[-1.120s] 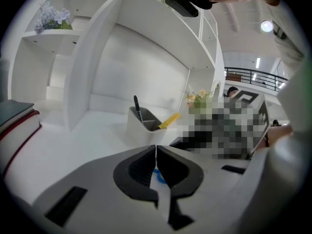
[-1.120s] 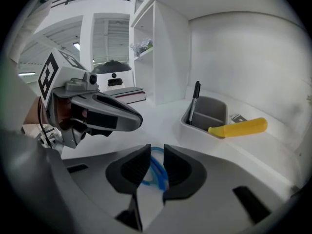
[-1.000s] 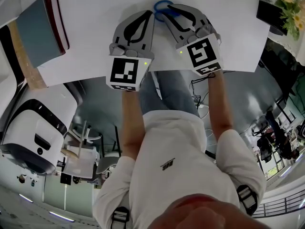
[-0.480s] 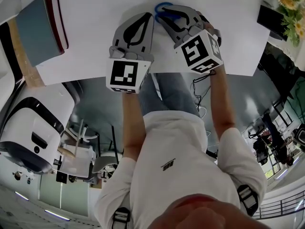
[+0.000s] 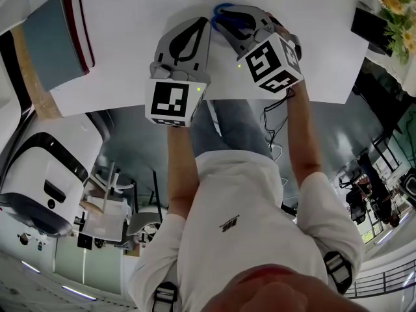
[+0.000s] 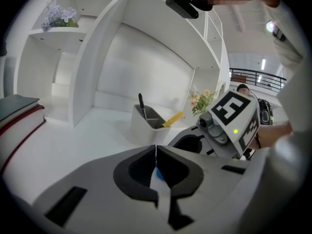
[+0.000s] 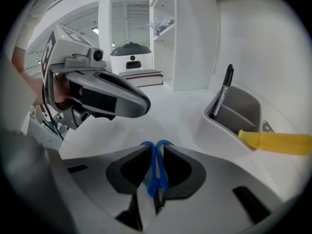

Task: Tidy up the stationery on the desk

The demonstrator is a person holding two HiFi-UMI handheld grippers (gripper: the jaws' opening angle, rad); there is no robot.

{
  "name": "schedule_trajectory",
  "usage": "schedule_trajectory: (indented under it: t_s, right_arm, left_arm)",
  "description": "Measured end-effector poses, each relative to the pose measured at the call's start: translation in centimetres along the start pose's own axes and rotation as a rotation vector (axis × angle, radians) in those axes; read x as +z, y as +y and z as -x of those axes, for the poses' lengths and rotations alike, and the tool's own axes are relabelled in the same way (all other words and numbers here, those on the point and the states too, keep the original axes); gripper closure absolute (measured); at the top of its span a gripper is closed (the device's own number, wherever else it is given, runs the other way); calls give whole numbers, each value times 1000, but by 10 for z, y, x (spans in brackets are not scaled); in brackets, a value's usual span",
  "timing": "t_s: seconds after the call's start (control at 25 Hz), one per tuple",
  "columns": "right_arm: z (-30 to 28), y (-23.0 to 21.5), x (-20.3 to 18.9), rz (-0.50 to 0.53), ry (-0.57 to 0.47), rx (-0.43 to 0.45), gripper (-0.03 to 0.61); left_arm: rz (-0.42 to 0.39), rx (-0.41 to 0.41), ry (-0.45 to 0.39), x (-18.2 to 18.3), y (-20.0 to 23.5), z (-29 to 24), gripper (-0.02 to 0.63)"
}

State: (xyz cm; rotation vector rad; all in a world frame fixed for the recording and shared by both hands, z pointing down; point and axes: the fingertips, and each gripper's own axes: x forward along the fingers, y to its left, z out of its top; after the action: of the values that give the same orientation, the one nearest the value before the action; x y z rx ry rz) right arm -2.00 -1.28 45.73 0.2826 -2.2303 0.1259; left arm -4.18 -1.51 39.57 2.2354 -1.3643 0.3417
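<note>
Counted on the white counter (image 5: 130, 18): one gray tray (image 7: 229, 116) holding one black pen (image 7: 224, 89) and one yellow handle (image 7: 273, 143), plus two stacked books (image 5: 58, 38). Pinched flat between the nearly closed fingers of the right gripper (image 7: 156, 147): one blue ring (image 7: 157, 172), on edge, long axis along the fingers, toward the tray. Just beside it, the left gripper (image 6: 156, 152), fingers pressed together on nothing.

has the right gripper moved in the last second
Yes. The right gripper has shifted up the head view, farther from the desk's near edge, and twisted.
</note>
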Motion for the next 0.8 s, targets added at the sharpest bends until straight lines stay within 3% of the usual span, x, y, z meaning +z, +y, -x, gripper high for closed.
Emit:
schedule_trajectory:
  t_s: [0.2, 0.8]
  right_arm:
    - [2, -4, 4, -12, 12, -14, 520]
    - [66, -30, 50, -164, -216, -181, 523]
  left_arm:
    - [-7, -13, 4, 3, -2, 0, 614]
    - [-52, -46, -10, 30, -6, 3, 614]
